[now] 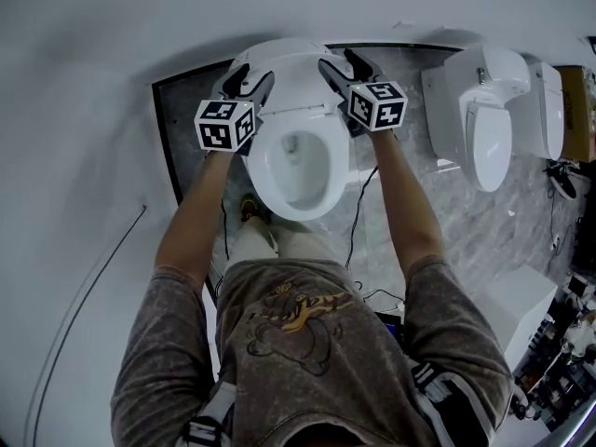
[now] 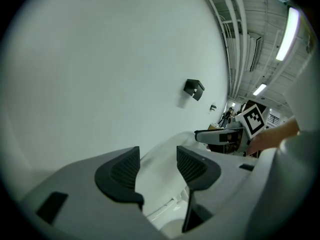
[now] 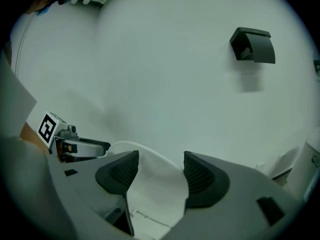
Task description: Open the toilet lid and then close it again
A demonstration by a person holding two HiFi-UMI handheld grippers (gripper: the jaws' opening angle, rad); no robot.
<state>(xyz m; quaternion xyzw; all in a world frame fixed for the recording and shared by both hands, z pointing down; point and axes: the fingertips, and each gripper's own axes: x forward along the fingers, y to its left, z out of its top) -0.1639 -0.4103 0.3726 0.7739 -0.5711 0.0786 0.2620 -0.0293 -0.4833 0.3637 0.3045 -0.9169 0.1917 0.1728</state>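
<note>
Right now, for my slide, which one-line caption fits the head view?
Both open, the left gripper and right gripper flank the raised lid of a white toilet.

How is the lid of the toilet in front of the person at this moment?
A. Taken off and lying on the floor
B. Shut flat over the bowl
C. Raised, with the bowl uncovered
C: in the head view the lid stands up at the back and the bowl lies open below it.
</note>
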